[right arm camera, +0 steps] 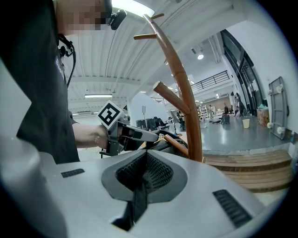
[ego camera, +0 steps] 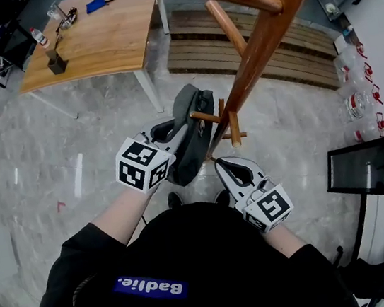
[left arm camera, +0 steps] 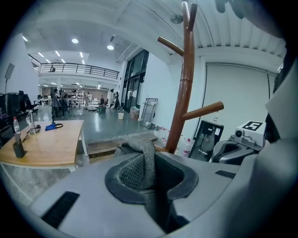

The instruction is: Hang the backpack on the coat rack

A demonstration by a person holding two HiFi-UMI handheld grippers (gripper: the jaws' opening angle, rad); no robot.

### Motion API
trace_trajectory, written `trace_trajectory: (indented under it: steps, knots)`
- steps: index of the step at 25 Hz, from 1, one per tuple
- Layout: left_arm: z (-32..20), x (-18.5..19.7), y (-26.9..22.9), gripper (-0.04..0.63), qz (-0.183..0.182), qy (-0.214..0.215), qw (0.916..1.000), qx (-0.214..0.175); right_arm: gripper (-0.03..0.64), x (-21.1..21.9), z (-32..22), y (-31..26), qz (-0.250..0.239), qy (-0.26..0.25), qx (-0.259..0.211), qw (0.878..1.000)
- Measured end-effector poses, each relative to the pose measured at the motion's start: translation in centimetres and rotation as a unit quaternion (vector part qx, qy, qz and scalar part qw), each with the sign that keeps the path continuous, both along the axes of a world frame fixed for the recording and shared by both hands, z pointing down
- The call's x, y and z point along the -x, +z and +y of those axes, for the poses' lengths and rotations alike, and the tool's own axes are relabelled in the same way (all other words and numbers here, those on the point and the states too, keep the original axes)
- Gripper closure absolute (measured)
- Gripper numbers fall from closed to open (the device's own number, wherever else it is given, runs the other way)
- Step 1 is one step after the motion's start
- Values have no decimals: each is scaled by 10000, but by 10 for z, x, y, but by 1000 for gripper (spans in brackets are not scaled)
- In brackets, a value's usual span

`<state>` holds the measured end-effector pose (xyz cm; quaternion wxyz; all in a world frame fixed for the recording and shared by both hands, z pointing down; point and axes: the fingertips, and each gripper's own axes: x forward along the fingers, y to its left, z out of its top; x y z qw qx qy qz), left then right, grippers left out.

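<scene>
Your left gripper [left arm camera: 148, 177] has its jaws pinched tight on a grey strap [left arm camera: 143, 153] of the backpack [ego camera: 191, 138]. Your right gripper [right arm camera: 142, 179] is closed on a thin dark strap [right arm camera: 138, 200], likely the backpack's too. Between them the backpack is held up close against the coat rack [ego camera: 267, 31], right at a low peg [ego camera: 204, 117]. I cannot tell whether any loop is over that peg.

I judge the approach done; hooking on and letting go remain.

The backpack's contents aren't visible. Well apart, by the wall, stand clear jugs [ego camera: 358, 104] — contents unreadable.
</scene>
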<state>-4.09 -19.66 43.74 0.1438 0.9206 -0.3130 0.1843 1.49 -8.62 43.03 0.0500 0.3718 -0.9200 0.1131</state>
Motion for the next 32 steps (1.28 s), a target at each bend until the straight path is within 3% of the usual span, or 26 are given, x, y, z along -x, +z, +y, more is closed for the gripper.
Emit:
trace_trajectory:
  steps: [15, 20, 27, 32]
  knots:
    - [9, -17, 6, 525, -539, 187, 9983, -100, 609, -9, 4, 3, -40, 103, 56, 9999]
    - [10, -21, 10, 525, -935, 299, 9949, -239, 609, -12, 3, 5, -41, 85, 63, 9999]
    - [11, -25, 12, 525, -1090, 330, 9932, -232, 609, -16, 2, 10, -63, 118, 154, 9998]
    - [12, -26, 18, 520, -1489, 394, 9869, -485, 609, -15, 0, 11, -66, 73, 193, 9998]
